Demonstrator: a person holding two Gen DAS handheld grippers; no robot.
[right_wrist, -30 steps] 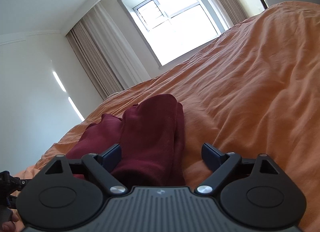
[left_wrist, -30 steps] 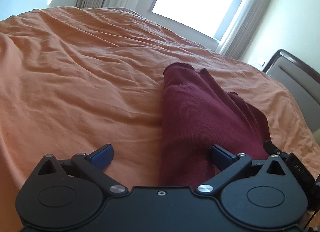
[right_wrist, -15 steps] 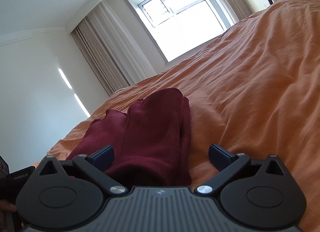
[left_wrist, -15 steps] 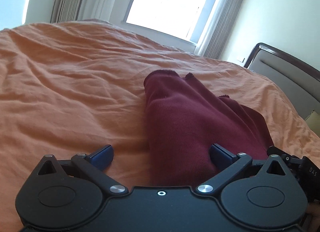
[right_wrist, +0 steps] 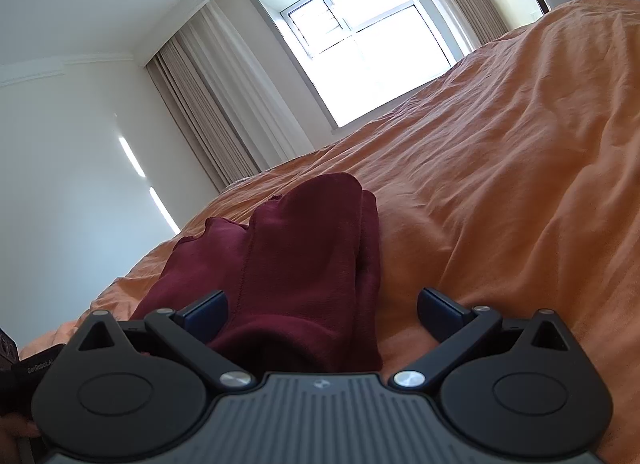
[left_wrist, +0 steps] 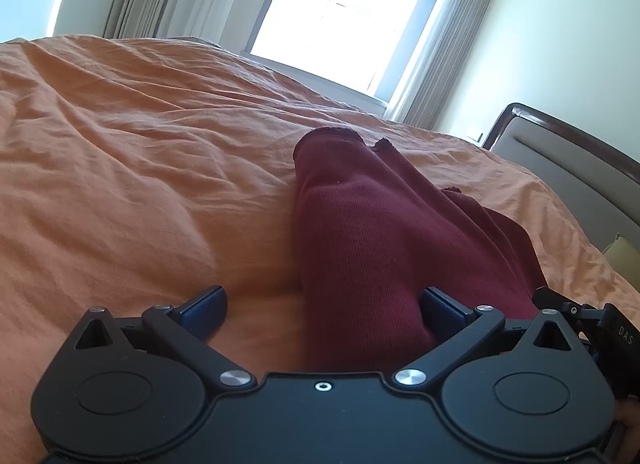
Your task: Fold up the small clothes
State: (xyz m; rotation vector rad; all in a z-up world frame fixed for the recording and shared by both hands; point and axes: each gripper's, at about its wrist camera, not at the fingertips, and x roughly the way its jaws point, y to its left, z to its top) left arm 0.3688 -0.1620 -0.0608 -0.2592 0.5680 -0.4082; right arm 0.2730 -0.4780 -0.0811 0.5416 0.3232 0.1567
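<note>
My left gripper [left_wrist: 322,306] is spread wide, nothing pinched. The maroon knit garment [left_wrist: 384,248] runs between the fingers: the left-side pad [left_wrist: 204,306] sits over bare orange bedspread [left_wrist: 120,184], the right-side pad [left_wrist: 442,310] lies against the cloth. I can't tell if it presses in.

My right gripper [right_wrist: 322,306] is just as wide, gripping nothing. In the right wrist view the garment [right_wrist: 304,264] passes under its left-side pad [right_wrist: 206,310]; the right-side pad [right_wrist: 440,310] is over plain bedspread [right_wrist: 500,184], just beside the garment's long folded edge.

The garment lies on the bed as a narrow folded strip pointing away from both tools toward the window [left_wrist: 340,12]. Far end – a rounded, stitched hem stands up a bit, w/ a second corner peeking out beside it. On the left gripper's side the long edge is a clean fold, dropping straight to the spread. The opposite side is looser, w/ layers stepping down toward the headboard [left_wrist: 568,160]. In the right wrist view a flatter, thinner flap spreads out on the left of the thick fold, its edge wavy.

Room: wide wrinkled bedspread lies left of the strip in the left wrist view and right of it in the right wrist view – open on both flanks. Part of the other tool shows at the lower right edge of the left view, near the garment's near end.
</note>
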